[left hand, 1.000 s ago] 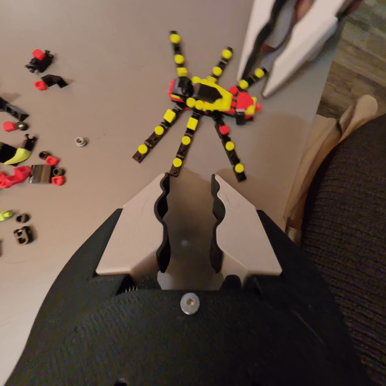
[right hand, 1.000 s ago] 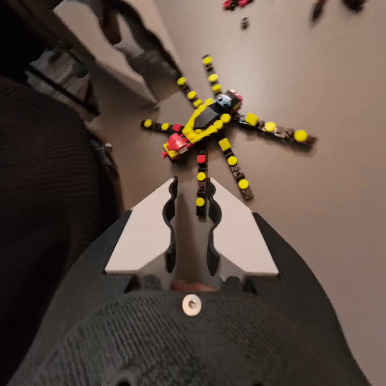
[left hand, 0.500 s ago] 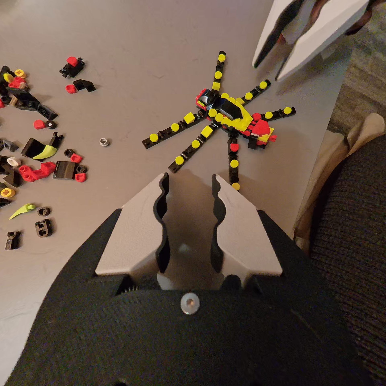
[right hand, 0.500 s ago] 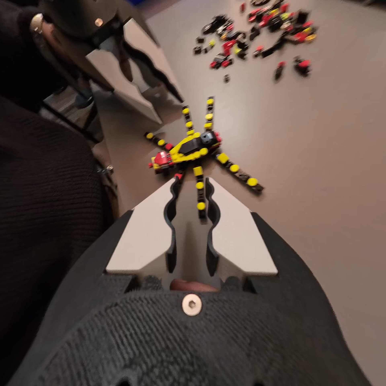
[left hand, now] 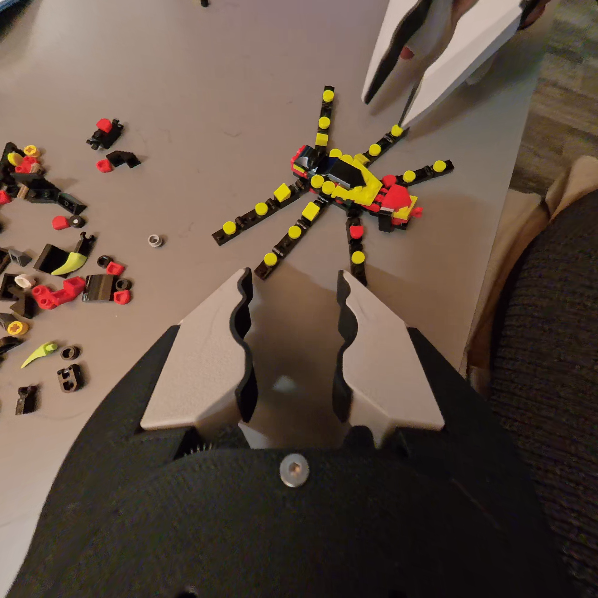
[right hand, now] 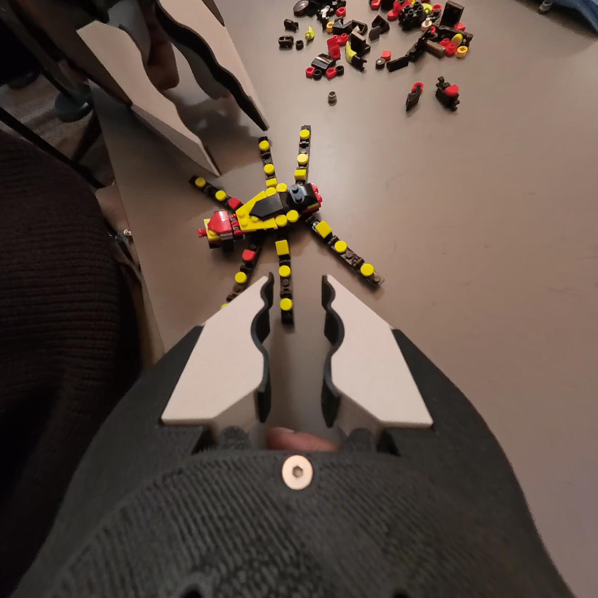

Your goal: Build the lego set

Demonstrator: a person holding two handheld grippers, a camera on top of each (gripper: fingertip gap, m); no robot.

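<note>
A lego spider (left hand: 346, 181) with a yellow, black and red body and several black legs dotted with yellow studs lies flat on the grey table, near its edge. It also shows in the right wrist view (right hand: 268, 210). My left gripper (left hand: 293, 275) is open and empty, just short of two leg tips. My right gripper (right hand: 296, 278) is open and empty, with one leg (right hand: 284, 284) lying between its fingertips below it. Each gripper shows in the other's view on the far side of the spider, the right one (left hand: 404, 110) and the left one (right hand: 242, 149).
Loose red, black and yellow lego pieces (left hand: 58, 275) lie scattered on the table's left, seen far back in the right wrist view (right hand: 382, 42). A small grey stud (left hand: 156, 240) lies apart. The table edge (left hand: 498, 210) runs close by the spider, beside a dark knitted sleeve (left hand: 550, 356). Left tips to right tips: about 12 cm. My left gripper is the nearer one to the small grey stud (left hand: 156, 240): about 7 cm, against 15 cm. My right wrist view (right hand: 328, 95) looks at it from another angle.
Both grippers have pulled back and up from the spider, so more of the table and loose pieces show. The spider lies in the same place. Both stay open.
</note>
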